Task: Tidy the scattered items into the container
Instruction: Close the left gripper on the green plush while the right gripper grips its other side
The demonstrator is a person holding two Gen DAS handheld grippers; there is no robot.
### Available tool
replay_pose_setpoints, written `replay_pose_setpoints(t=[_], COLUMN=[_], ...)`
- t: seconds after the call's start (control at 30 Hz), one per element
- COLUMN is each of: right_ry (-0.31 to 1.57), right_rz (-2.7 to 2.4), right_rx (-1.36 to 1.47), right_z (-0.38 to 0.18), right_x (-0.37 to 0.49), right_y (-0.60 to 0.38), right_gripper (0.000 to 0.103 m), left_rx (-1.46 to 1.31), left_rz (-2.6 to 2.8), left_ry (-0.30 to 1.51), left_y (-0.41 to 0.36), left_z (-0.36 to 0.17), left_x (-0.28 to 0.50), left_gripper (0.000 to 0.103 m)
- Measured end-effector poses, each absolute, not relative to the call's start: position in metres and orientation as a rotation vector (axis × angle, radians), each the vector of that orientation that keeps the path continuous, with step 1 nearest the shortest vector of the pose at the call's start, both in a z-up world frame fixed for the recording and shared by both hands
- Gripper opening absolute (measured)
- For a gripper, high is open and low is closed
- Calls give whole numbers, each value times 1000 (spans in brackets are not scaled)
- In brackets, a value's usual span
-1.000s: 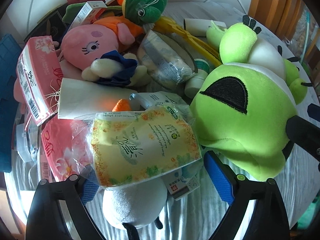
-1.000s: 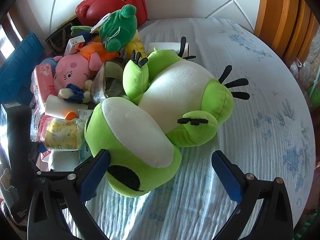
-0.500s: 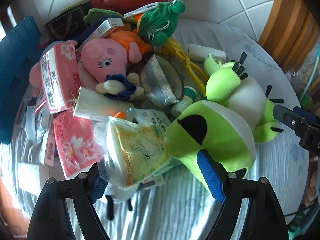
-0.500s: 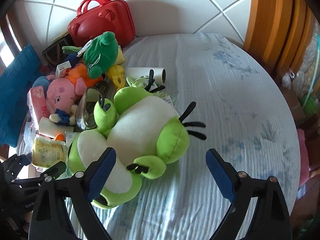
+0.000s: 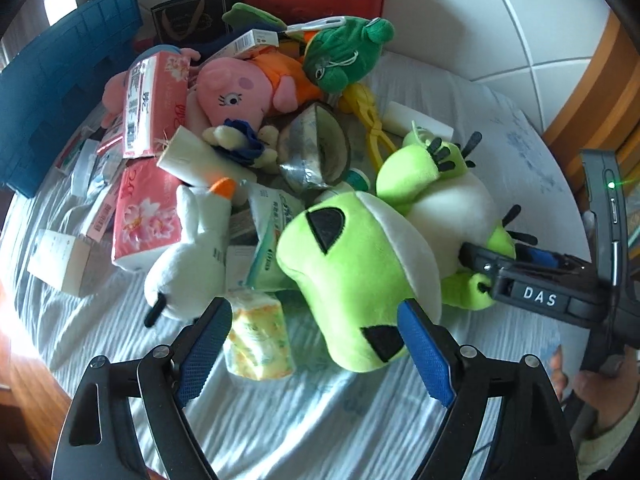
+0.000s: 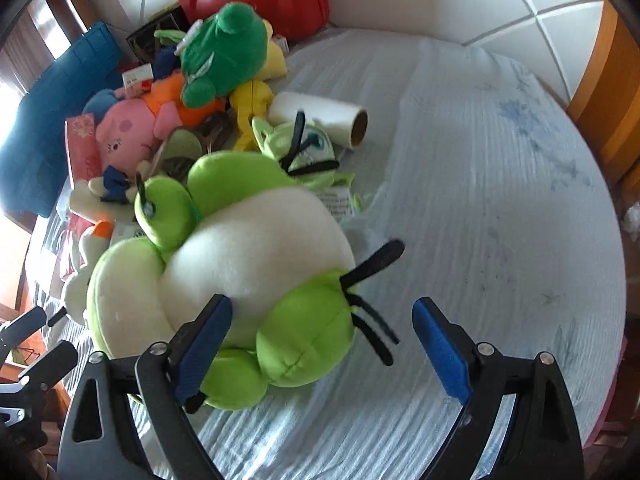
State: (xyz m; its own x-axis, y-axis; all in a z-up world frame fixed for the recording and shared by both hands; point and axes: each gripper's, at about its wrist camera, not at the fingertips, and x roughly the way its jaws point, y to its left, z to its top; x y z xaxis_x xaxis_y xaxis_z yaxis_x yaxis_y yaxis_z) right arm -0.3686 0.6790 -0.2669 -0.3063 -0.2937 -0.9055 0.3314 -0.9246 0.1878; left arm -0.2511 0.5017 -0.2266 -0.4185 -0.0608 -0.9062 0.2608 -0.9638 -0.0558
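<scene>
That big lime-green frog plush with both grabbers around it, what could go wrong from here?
1. The big lime-green frog plush is bulky and soft. The right gripper stands open around one leg only; a pinch there might let the body dangle or slip.
2. The frog leans on the pile, so lifting it may drag the small yellow tissue pack or white goose plush along.
3. The left gripper, also open, works close to the right; they could bump.

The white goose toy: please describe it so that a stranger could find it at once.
On the pale bedsheet, left of the big lime-green frog plush, lies the white goose toy, beside a pink tissue pack. Only it is all white with an orange beak.
</scene>
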Motion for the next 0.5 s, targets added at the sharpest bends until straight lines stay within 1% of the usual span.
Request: replay_pose_setpoints(t=[0.13,0.27,0.37,0.4,0.43,0.5], right_ry=[84,155,227,240,245,257], right_rz=[-2182,-2126,-2081,-2064,-2045,-2013], right_rx=[1537,1470,1426,1409,1394,1373], right_z=[-276,-270,-264,-262,-261,-261], right_x=[-359,-361,-366,-368,-370,-374], right_y=[681,691,705,709,712,710], right_gripper=[93,93,93,95,98,100], left_rx=[1614,1492,1450,1445,1460,1476], left_rz=[-2402,-2316,-2285,-2279,-2266,-2220], left_ry=[303,322,334,334,331,305], left_y=[528,549,563,568,571,574], left_z=[-252,-267,-276,-279,-285,-295], left_x=[-251,-256,-263,-266,-269,-276], left_gripper=[85,86,91,91,91,91])
